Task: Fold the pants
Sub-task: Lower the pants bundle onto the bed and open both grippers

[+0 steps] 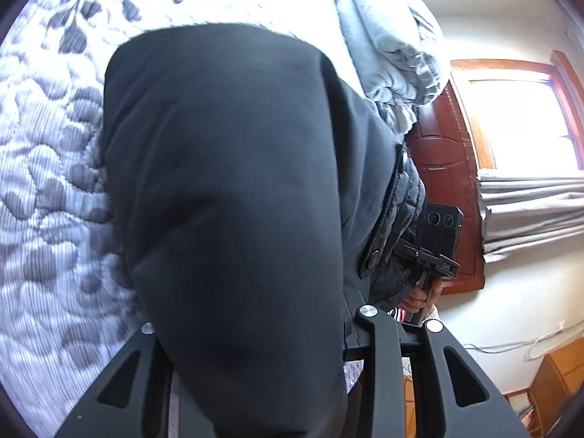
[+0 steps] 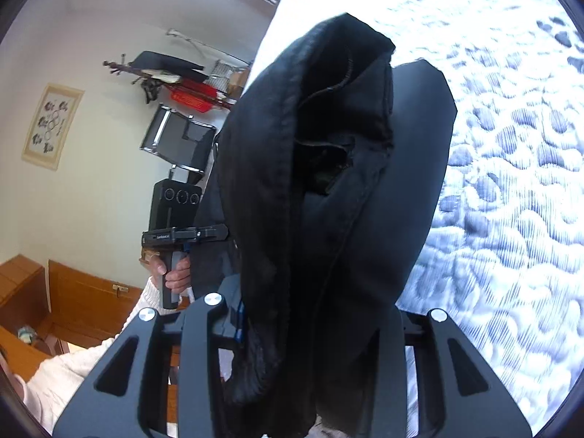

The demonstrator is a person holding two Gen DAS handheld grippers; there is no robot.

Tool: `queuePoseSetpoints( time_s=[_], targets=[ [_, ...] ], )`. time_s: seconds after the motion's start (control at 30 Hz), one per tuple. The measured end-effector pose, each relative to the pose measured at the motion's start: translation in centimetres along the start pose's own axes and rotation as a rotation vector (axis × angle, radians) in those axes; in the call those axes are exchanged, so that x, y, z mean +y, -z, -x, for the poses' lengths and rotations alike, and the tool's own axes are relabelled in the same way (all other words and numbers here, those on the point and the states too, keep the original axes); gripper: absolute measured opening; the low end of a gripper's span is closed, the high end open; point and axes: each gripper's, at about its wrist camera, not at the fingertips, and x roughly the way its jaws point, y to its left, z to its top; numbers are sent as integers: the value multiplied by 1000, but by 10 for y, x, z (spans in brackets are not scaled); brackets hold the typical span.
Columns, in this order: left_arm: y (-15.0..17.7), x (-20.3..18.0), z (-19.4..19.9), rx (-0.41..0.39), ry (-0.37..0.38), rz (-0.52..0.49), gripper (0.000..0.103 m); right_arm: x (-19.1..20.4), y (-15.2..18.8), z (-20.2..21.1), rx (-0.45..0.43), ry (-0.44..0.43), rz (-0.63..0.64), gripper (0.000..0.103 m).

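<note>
Holding the pants (image 1: 233, 197) off the bed, both grippers clamped on dark fabric.

Left gripper (image 1: 255, 365): jaws closed on a smooth, rounded bulge of the pants that fills most of the left wrist view. Fingertips buried under cloth, not visible; only the finger bases show at the bottom of the frame. Cloth drapes over and between the fingers.

Right gripper (image 2: 303, 346): jaws closed on a bunched section of the pants (image 2: 310, 182) with a stitched hem or waistband edge and an opening showing the dark inside. Fabric rises from between the fingers and folds over at the top. Fingertips hidden here too.

Quilt (image 1: 47, 182) with grey leaf pattern lies behind the pants in both views, on the left side of the left wrist view and the right side of the right wrist view (image 2: 511, 200). Pants hang in front of it; can't tell if any part touches it.

Each camera catches the opposite gripper off to the side: right one (image 1: 438, 252) with a hand (image 1: 419, 297) on its grip, left one (image 2: 179, 226) likewise hand-held (image 2: 175, 273).

Grey blanket (image 1: 387, 43) bunched at the far end of the bed, next to a wooden door (image 1: 445, 182). Wall picture (image 2: 51, 126) in the right wrist view.
</note>
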Motion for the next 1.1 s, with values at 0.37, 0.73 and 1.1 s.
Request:
queuePoseSetpoints(
  time_s=[0.37,0.73,1.1],
  targets=[
    [-5,12,-12,-10,33,14,59,-50,7,0,-14,-59,-120,58],
    [5,27,-1,-34,29,44,73,-69,23,19,-43,-94,-167,67],
    [26,29,18,-72,-11,37,82,-80,54,55,-107,-93,-207,71]
  ],
)
